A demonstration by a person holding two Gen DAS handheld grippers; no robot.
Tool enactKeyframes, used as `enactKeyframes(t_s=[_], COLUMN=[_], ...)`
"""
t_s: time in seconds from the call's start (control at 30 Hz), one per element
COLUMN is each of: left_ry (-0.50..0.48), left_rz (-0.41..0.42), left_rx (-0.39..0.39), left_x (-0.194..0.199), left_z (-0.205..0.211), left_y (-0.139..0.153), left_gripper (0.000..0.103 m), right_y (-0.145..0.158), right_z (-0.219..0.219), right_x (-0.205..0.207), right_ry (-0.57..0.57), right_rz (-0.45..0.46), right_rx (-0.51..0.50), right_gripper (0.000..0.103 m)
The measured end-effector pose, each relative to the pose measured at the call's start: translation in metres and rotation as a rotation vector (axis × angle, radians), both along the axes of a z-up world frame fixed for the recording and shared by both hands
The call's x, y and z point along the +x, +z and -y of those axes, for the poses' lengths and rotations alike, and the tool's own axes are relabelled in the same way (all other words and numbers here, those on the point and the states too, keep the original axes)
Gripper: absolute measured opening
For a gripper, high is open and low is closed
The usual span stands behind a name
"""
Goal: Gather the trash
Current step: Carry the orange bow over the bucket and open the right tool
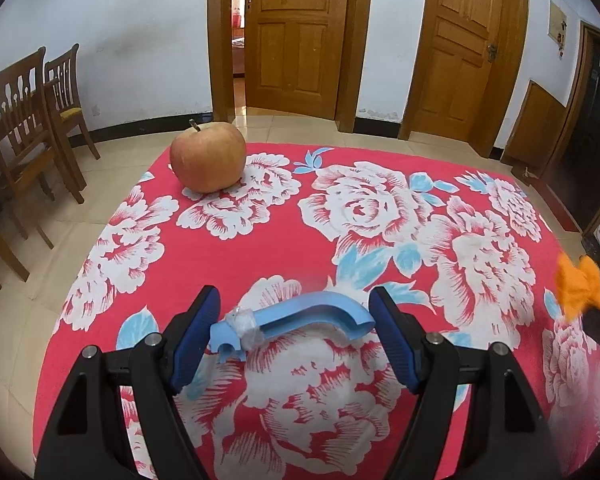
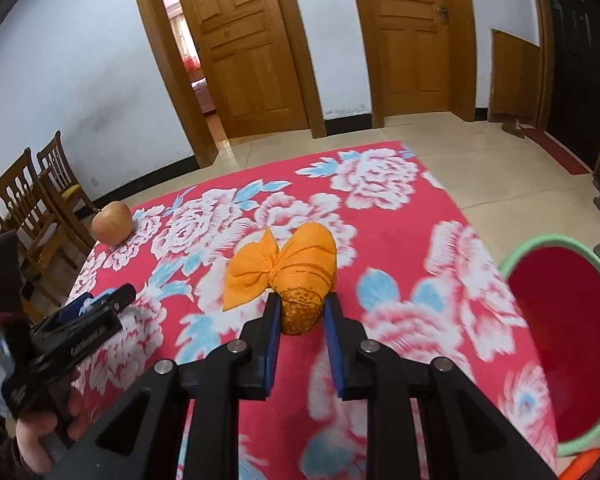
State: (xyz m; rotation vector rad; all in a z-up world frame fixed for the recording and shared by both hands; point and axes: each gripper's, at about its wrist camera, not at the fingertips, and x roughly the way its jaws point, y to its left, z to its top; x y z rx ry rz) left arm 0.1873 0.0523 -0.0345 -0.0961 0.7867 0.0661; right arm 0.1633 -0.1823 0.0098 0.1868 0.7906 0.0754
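Observation:
My left gripper (image 1: 294,322) is open, its blue pads on either side of a light blue plastic piece (image 1: 296,322) with a clear wrap around it, lying on the red flowered tablecloth (image 1: 380,248). My right gripper (image 2: 302,306) is shut on an orange wrapped bundle (image 2: 296,276) and holds it above the cloth. The bundle also shows blurred at the right edge of the left wrist view (image 1: 580,286). A red bin with a green rim (image 2: 568,340) stands to the right of the right gripper.
An apple (image 1: 208,156) sits at the table's far left corner; it also shows in the right wrist view (image 2: 112,222). Wooden chairs (image 1: 28,120) stand left of the table. Wooden doors (image 1: 296,32) and tiled floor lie beyond.

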Motion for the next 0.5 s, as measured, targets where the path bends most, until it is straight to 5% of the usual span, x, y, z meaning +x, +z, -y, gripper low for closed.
enactKeyframes(t_s=[0.5], left_ry=[-0.084], left_rz=[0.027], left_rx=[0.056], left_x=[-0.011], left_z=[0.03], left_y=[0.007], left_gripper=[0.076], right_y=[0.003], right_z=[0.073], right_x=[-0.07], right_ry=[-0.169], right_rz=[0.023], right_rx=[0.028], right_gripper=[0.023])
